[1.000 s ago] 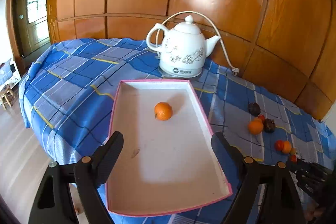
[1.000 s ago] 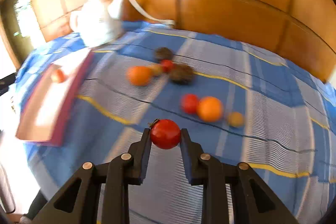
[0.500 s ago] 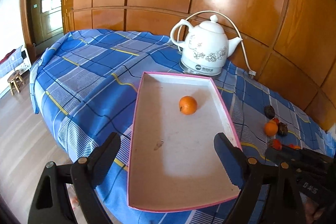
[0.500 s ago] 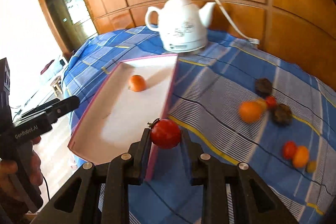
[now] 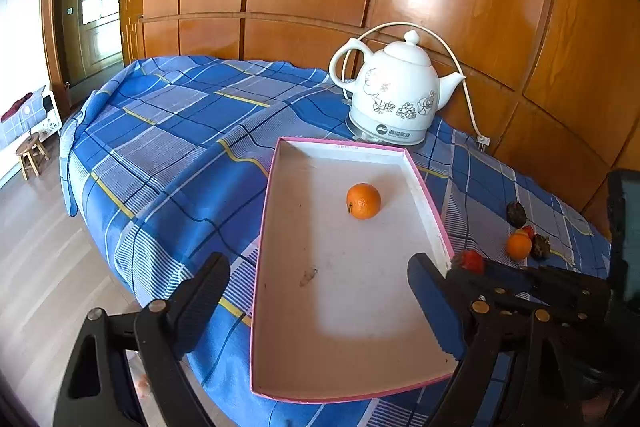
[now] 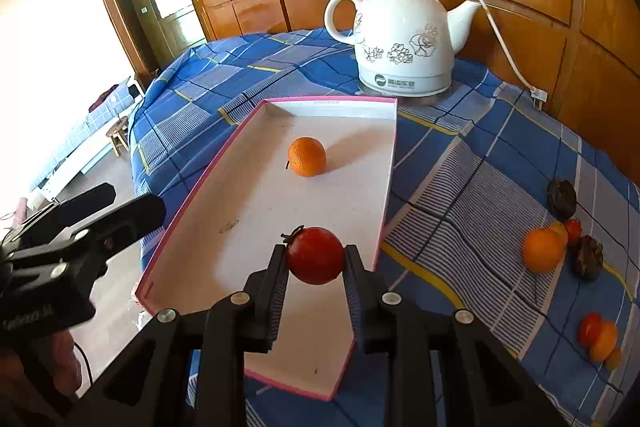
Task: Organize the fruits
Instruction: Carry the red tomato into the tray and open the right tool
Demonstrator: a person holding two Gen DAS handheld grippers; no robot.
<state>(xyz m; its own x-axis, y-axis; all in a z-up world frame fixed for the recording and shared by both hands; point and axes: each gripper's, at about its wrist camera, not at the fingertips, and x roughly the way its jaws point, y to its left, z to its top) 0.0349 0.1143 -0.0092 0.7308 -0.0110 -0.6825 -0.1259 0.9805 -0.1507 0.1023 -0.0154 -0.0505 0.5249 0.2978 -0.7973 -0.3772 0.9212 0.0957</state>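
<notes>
One orange (image 6: 307, 156) in tray (image 6: 387, 163), one gripped tomato (image 6: 316, 255)

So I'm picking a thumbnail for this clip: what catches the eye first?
The glossy red tomato pinched in the right gripper, above the near end of the shallow pink-edged white tray. Then the lone round orange on the tray, and the white floral ceramic kettle behind it.

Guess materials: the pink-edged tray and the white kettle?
Pink-edged tray: probably cardboard or paperboard, matte; thin straight walls, scuffed white floor with small stains, like a box lid. White kettle: looks like glazed ceramic; glossy highlights, printed grey flowers, seated on a shiny, seemingly metal base with a cord, so likely electric.
</notes>
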